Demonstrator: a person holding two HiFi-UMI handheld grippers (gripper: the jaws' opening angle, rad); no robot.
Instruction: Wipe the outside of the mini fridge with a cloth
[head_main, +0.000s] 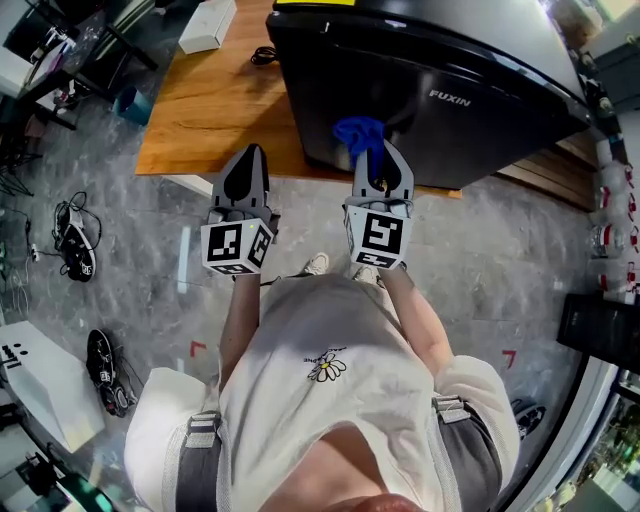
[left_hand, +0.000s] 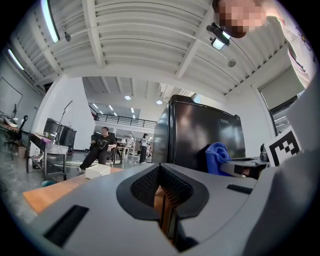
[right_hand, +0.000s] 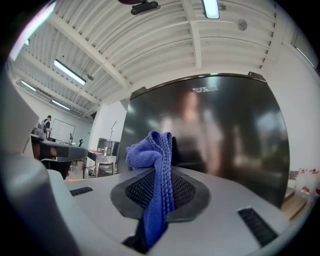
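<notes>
You're pinching the blue cloth (right_hand: 152, 165) in your right gripper (head_main: 379, 160), bunched end poking forward so it's meeting the door first. The mini fridge (head_main: 430, 70) is sitting on the bench (head_main: 215, 100) right ahead. Your left gripper (head_main: 244, 168) is hanging alongside with its jaws together on nothing, probably just out of the way.
</notes>
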